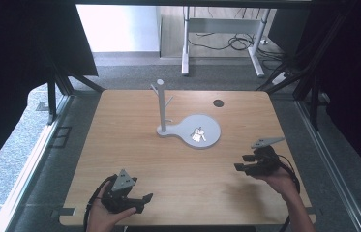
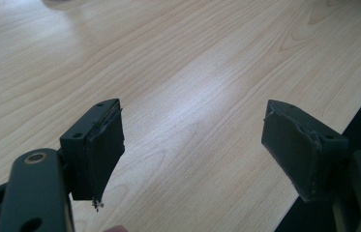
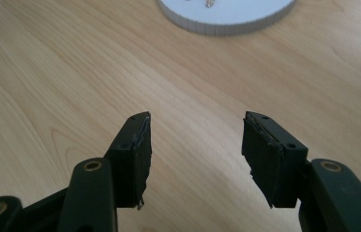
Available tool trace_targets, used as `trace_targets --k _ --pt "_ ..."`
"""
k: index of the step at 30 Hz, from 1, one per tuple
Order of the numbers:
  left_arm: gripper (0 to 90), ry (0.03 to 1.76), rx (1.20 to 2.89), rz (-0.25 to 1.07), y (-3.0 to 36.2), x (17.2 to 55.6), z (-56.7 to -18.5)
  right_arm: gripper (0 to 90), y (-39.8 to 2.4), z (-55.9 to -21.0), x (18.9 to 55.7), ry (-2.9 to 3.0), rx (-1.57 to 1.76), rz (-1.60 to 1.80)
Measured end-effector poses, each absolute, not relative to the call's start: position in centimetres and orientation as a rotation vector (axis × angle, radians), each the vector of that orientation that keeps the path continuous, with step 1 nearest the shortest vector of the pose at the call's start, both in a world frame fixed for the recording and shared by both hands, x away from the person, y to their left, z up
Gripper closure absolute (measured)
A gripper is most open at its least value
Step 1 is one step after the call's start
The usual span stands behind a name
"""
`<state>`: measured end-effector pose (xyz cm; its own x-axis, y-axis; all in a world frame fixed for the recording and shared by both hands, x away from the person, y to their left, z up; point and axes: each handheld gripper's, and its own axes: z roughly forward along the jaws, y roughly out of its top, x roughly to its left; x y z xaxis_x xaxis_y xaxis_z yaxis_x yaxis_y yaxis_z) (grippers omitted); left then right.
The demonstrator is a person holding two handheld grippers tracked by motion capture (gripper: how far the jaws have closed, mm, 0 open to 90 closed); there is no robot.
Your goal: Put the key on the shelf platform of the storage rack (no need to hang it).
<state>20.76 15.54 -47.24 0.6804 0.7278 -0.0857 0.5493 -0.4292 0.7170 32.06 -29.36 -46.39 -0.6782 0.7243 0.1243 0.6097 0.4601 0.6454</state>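
- the right gripper (image 1: 244, 162) hangs low over the table (image 1: 120, 159), jaws spread with nothing between them; in the right gripper view bare wood shows between the pads (image 3: 137, 159). it looks set wide so as to straddle something small.
- it points toward the grey stand (image 1: 168, 131), and the round tray (image 3: 226, 21) of that stand lies just ahead of its jaws in the right gripper view, so the reach seems aimed there.
- the keys (image 1: 198, 135) lie flat on the round tray, on the side of the stand's post (image 1: 161, 105) that faces the right gripper; near to it but apart, not yet between the jaws.
- the post stands upright with short pegs on it, probably the place to hang the keys; all pegs look bare.
- the left gripper (image 1: 145, 200) sits at the near edge of the table, well apart from the stand, jaws likewise spread and empty over bare wood; it seems parked out of the way.
- judged from this, the pick-up of the keys is not yet done.
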Motion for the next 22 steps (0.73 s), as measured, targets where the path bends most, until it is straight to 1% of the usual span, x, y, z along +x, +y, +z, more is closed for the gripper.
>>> trace_targets --k 9,17,22 --pt "23.4 0.978 2.152 0.303 15.1 20.8 -47.4 44.4 -30.6 -48.5 30.0 2.515 1.179 1.035" --pt "23.4 0.978 2.156 0.301 15.0 20.7 -47.5 43.7 -30.1 -48.1 30.2 2.501 1.159 1.033" --pt "23.4 0.980 2.152 0.305 15.3 20.8 -47.5 39.7 -29.7 -48.8 30.6 2.493 1.178 0.987"
